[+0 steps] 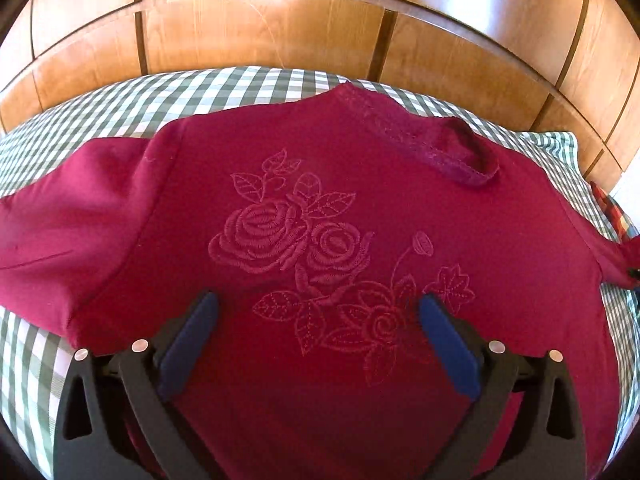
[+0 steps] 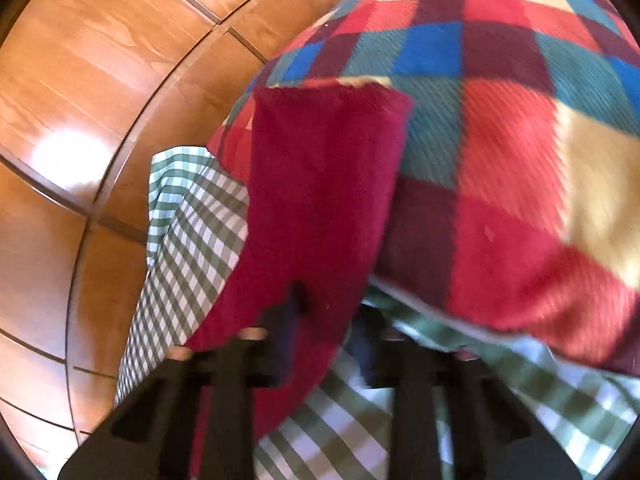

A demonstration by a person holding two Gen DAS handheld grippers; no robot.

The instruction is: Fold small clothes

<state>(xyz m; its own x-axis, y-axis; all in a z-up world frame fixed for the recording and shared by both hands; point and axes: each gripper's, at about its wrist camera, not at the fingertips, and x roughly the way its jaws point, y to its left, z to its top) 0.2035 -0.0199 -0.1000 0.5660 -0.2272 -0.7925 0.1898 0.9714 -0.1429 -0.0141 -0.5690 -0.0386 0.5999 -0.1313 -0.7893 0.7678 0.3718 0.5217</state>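
Note:
A dark red shirt (image 1: 304, 184) with embroidered roses lies spread face up on the green checked cloth (image 1: 120, 100). Its neckline is at the far right and one sleeve reaches left. My left gripper (image 1: 318, 308) is open just above the shirt's body, its blue pads on either side of the embroidery. In the right wrist view, which is blurred, my right gripper (image 2: 328, 320) is shut on the other red sleeve (image 2: 320, 184), which stretches away onto a multicoloured checked blanket (image 2: 500, 120).
The green checked cloth (image 2: 192, 240) covers a surface whose edge drops to a wooden floor (image 1: 260, 28), also in the right wrist view (image 2: 80, 80). The bulky checked blanket lies to the right of the shirt, a corner of it showing in the left wrist view (image 1: 610, 210).

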